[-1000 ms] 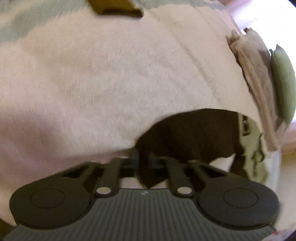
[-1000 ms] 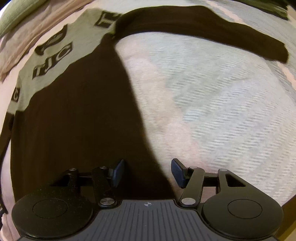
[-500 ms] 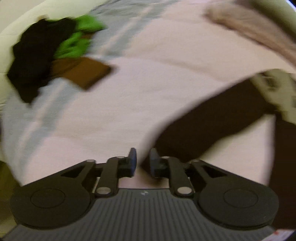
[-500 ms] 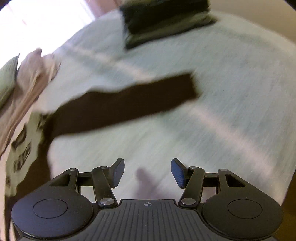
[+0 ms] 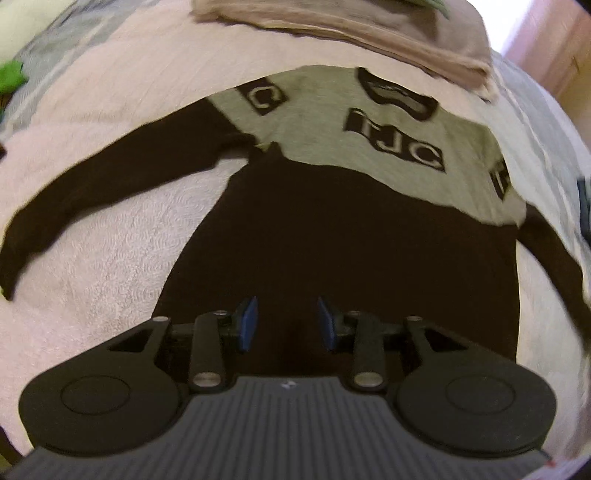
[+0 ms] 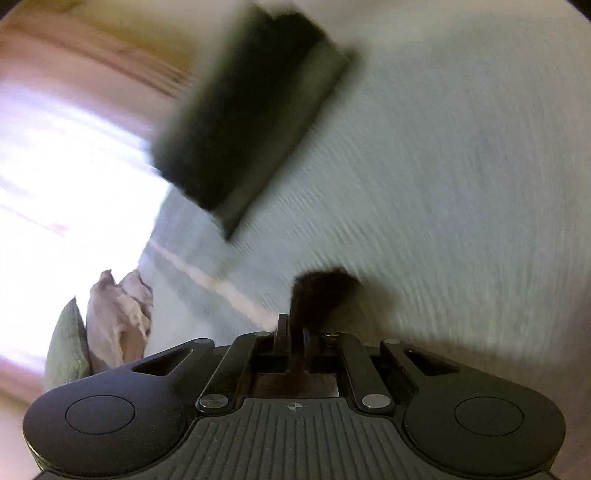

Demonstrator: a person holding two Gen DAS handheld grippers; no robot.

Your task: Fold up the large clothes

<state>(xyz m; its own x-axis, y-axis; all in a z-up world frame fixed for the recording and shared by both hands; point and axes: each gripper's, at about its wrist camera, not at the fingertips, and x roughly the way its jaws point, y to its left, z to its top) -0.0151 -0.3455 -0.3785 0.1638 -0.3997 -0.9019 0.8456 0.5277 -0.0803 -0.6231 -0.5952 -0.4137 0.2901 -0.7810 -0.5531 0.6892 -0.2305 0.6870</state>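
My left gripper (image 5: pixel 287 322) hangs over the dark body of the sweater (image 5: pixel 332 236), its jaws partly apart and opening with nothing pinched between the blue pads (image 5: pixel 248 325). The sweater lies spread flat on the bed (image 5: pixel 110 258), grey lettered yoke toward the beige pile (image 5: pixel 369 33) and sleeves out to both sides. My right gripper (image 6: pixel 293 332) is clamped tight on a dark sleeve end (image 6: pixel 321 291) just above the pale-green cover (image 6: pixel 461 166), with a blurred dark folded stack (image 6: pixel 243 110) beyond it.
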